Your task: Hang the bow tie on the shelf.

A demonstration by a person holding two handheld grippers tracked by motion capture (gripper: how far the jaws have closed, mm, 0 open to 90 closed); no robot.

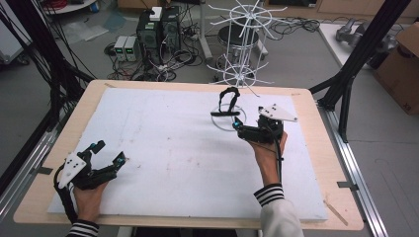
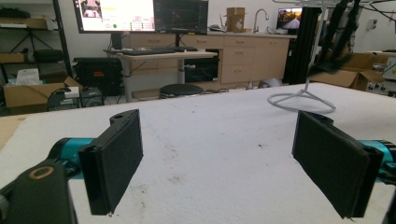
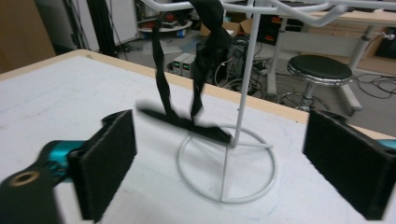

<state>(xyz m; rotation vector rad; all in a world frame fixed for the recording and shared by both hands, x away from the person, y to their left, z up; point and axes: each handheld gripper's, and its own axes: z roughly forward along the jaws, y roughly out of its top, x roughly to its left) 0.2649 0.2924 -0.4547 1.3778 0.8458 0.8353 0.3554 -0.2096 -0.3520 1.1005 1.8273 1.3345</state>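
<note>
The right gripper (image 1: 240,127) stands with its jaws released and wide apart, nothing between the pads, just short of the white wire display stand (image 1: 241,39) at the far right of the table. In the right gripper view the 2 black pads frame the stand's round wire base (image 3: 227,163) from either side without touching it. A black strap (image 3: 205,46) hangs from one of the stand's upper arms; it loops down in 2 twisted lengths, and its flat lower end (image 3: 187,123) is blurred and lies low over the base ring, just beside the upright rod. Whether that end rests on the white foam board (image 1: 163,148) I cannot tell. In the high view the strap (image 1: 228,101) shows as a dark loop just beyond the right gripper.

The left gripper (image 1: 109,153) sits near the front left corner of the board, well apart from the stand, its jaws also released and holding nothing; the left gripper view shows bare, slightly stained foam between the 2 pads.

No writing is legible: the text on the monitor (image 2: 114,14) beyond the table is too small to read.
</note>
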